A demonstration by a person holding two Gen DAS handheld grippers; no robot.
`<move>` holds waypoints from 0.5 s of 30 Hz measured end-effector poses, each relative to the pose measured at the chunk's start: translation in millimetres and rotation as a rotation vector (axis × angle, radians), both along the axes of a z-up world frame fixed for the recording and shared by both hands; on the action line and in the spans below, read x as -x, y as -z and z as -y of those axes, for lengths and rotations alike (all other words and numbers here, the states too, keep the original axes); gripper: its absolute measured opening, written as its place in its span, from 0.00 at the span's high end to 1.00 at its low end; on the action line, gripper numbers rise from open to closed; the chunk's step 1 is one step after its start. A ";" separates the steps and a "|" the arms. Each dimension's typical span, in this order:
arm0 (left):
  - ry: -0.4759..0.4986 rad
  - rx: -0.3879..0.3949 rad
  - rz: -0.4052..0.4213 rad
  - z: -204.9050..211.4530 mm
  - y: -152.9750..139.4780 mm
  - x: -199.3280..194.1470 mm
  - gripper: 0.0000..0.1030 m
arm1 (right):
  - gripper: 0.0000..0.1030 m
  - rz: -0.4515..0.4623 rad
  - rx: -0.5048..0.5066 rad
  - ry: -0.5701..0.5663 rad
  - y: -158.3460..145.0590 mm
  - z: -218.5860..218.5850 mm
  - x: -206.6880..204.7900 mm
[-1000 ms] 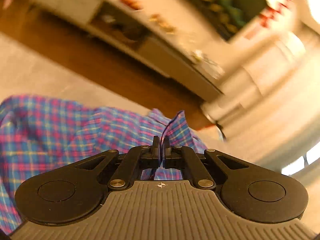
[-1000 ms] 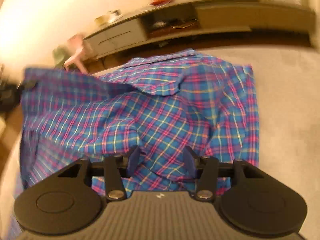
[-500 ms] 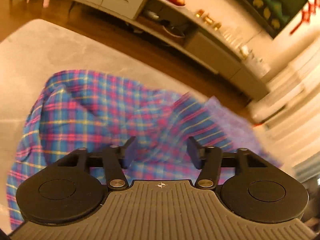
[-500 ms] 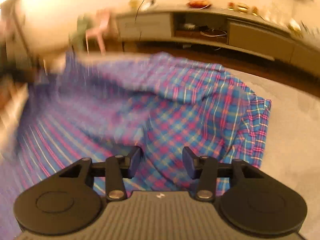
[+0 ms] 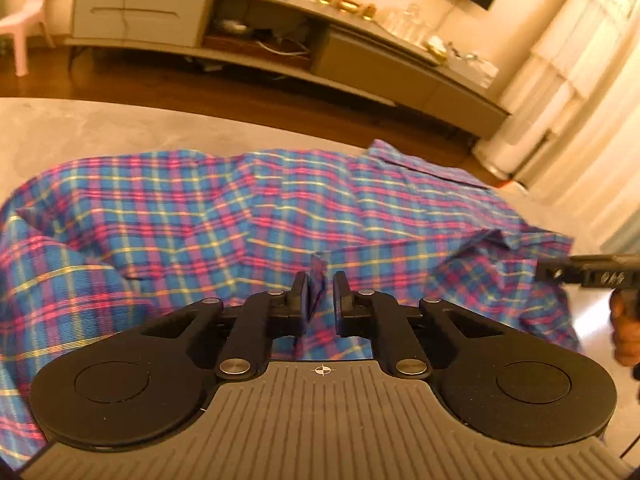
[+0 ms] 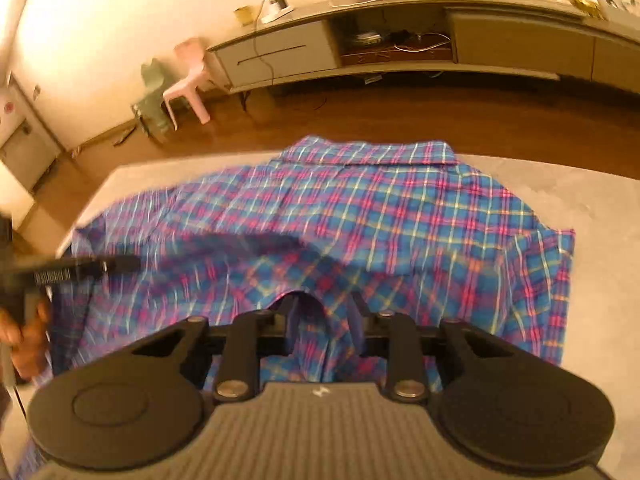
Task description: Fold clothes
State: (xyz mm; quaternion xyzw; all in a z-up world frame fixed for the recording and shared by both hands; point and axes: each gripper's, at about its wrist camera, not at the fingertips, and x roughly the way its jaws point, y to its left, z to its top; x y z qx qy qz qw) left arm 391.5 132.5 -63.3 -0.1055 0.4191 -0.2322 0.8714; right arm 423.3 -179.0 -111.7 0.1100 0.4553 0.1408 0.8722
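Left wrist view: one plaid shirt, blue with pink and yellow lines, lies rumpled on a grey table; its near hem is hidden under the tool body. The left gripper has its fingers close together with a small gap, and a raised fold of cloth stands between them; whether they bite it is unclear. At the right edge the other tool and a hand are cut off. One pink chair stands by a long cabinet.

Right wrist view: the right gripper is spread wide over a bunched fold. The shirt's left side is motion-blurred; its collar lies at the far edge.
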 end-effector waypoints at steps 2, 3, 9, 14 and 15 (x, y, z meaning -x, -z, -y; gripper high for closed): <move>0.010 -0.001 0.007 1.4 -2.3 -2.5 0.70 | 0.74 -0.004 0.000 -0.019 8.3 -1.0 12.9; 0.013 0.009 0.004 3.6 -0.7 -1.2 0.67 | 0.74 -0.008 -0.006 -0.028 13.0 -0.8 19.7; 0.018 0.067 -0.015 8.0 9.4 1.9 0.62 | 0.74 0.002 -0.022 -0.034 13.8 6.0 44.6; 0.009 0.052 0.005 15.4 8.6 5.3 1.00 | 0.85 0.072 0.126 -0.131 14.5 -16.7 62.1; -0.007 0.042 0.015 16.2 5.8 4.2 1.00 | 0.86 0.093 0.155 -0.157 14.6 -23.1 66.0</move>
